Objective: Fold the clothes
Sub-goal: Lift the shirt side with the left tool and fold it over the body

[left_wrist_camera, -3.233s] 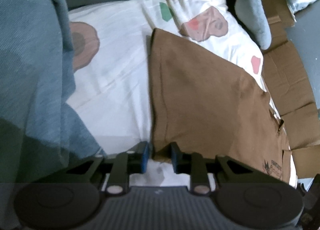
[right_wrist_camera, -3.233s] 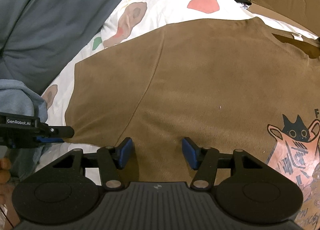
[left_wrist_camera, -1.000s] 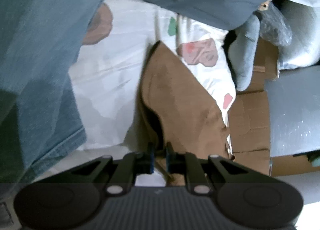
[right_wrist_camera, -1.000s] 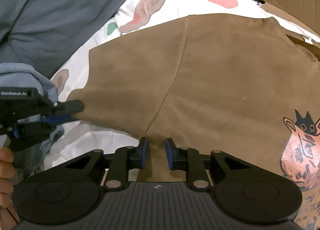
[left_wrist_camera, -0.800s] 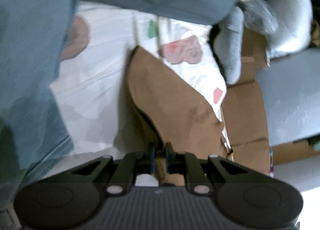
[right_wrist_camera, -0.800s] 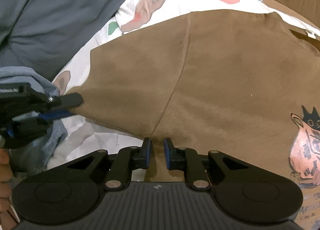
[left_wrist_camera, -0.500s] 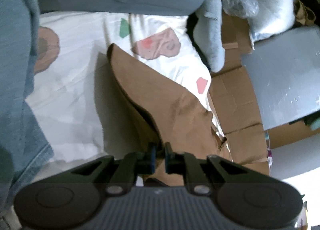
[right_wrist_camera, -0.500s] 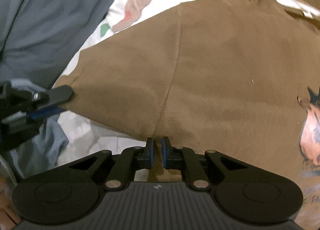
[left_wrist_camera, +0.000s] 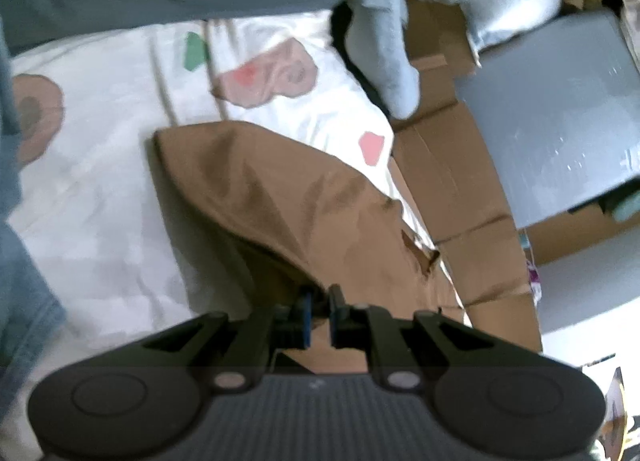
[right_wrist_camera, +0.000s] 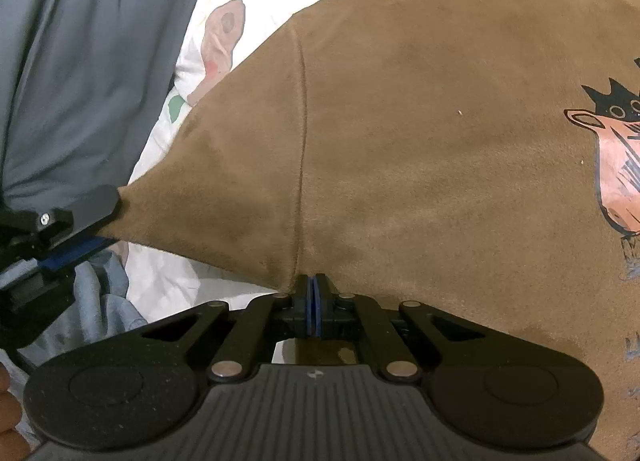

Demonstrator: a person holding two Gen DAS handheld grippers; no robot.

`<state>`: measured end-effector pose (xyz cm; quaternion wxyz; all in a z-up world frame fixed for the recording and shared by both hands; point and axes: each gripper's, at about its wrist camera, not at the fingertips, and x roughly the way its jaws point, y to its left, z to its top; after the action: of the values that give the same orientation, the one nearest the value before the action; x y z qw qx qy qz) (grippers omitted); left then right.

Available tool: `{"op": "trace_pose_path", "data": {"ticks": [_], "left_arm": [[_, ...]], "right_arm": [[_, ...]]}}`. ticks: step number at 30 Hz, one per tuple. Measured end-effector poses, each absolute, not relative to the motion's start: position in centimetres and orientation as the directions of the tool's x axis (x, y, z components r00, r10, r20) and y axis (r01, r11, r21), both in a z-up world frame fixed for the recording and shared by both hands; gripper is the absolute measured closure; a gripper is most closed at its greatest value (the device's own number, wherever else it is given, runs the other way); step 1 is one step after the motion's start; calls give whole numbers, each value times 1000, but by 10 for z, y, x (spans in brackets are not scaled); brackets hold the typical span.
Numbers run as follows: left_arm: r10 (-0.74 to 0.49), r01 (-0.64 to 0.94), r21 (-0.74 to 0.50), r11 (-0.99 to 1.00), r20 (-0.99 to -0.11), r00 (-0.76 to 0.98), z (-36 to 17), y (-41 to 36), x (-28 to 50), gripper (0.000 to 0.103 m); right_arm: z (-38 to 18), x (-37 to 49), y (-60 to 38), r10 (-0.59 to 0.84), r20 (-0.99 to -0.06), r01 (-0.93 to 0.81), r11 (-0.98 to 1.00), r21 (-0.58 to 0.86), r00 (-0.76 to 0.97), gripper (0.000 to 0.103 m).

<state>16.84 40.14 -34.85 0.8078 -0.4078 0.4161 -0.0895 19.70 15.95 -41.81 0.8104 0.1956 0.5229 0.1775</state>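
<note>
We hold the brown T-shirt by its near edge with both tools. The right gripper is clenched on the hem where a vertical seam or crease runs down to it, its jaws having just closed onto the cloth; the blue pads meet with only fabric between them. The left gripper is pinched tight on the shirt's corner, and in the right wrist view that same tool shows at the far left, pulling the corner out to a taut point. The shirt lies printed side up on the white patterned bedsheet, the cartoon print at the right and the neck opening at the far right edge. In the left wrist view the gripped corner is raised off the sheet, with a dark hollow under the cloth. A grey blanket sits bunched at the far left and flattened cardboard lies beyond the bed's right side. As we judge it, the fold has barely begun: both grips are set, no layer is laid over yet, and every fold remains to be done.
</note>
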Motion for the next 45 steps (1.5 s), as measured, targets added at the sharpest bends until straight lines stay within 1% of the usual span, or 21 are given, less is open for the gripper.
{"op": "trace_pose_path", "data": {"ticks": [7,14,17,18,20,21,22,23,24,25,26,27,28,30,32,34,38,45], "left_arm": [[-556,-136,-748,650,-590,585,-353,372,183,95],[-622,-78,-760,646,-583,523,-362,344,197,95],[-652,-92,-785,613,-567,504,-375,336,202,95],[-657,-109,-789,604,-571,492,-379,334,202,95],[-663,-78,-767,637,-597,453,-380,325,203,94],[-658,-63,-751,658,-613,437,-379,322,203,88],[-660,-77,-751,656,-620,424,-380,324,203,86],[-664,-86,-759,646,-613,428,-380,327,202,81],[-666,-93,-765,637,-607,433,-380,331,201,71],[-658,-81,-758,648,-610,442,-377,334,199,66],[-650,-70,-750,658,-612,450,-373,338,198,61],[-640,-63,-741,668,-616,459,-370,343,197,61],[-633,-66,-738,671,-617,468,-368,349,196,61],[-598,-87,-724,684,-626,500,-365,363,194,61],[-548,-107,-688,717,-653,523,-363,374,194,62],[-508,-113,-648,753,-683,525,-363,379,192,62],[-463,-121,-593,796,-725,510,-368,379,191,62],[-460,-85,-554,828,-758,463,-381,364,189,62]], "right_arm": [[-417,197,167,487,-778,-164,872,461,397,97],[-416,196,166,493,-770,-188,869,458,404,97],[-418,193,165,497,-761,-191,866,462,416,97],[-418,192,163,500,-757,-190,864,465,420,97],[-420,190,161,508,-749,-178,859,481,425,97],[-421,190,160,511,-747,-172,856,488,425,97],[-421,190,159,514,-745,-171,854,491,426,97],[-421,189,158,516,-743,-170,852,494,427,97],[-421,189,158,517,-741,-171,852,496,428,97],[-420,189,157,518,-742,-170,851,497,425,97],[-419,190,156,518,-747,-169,852,496,417,96],[-417,190,156,518,-752,-169,852,495,409,96],[-415,191,155,517,-756,-168,853,495,401,95],[-411,190,153,515,-764,-169,855,491,388,89],[-404,187,150,504,-771,-171,862,477,388,73],[-396,182,147,487,-779,-174,872,457,396,67],[-382,175,137,468,-783,-188,883,430,409,67],[-369,179,122,405,-803,-188,914,358,437,67]]}}
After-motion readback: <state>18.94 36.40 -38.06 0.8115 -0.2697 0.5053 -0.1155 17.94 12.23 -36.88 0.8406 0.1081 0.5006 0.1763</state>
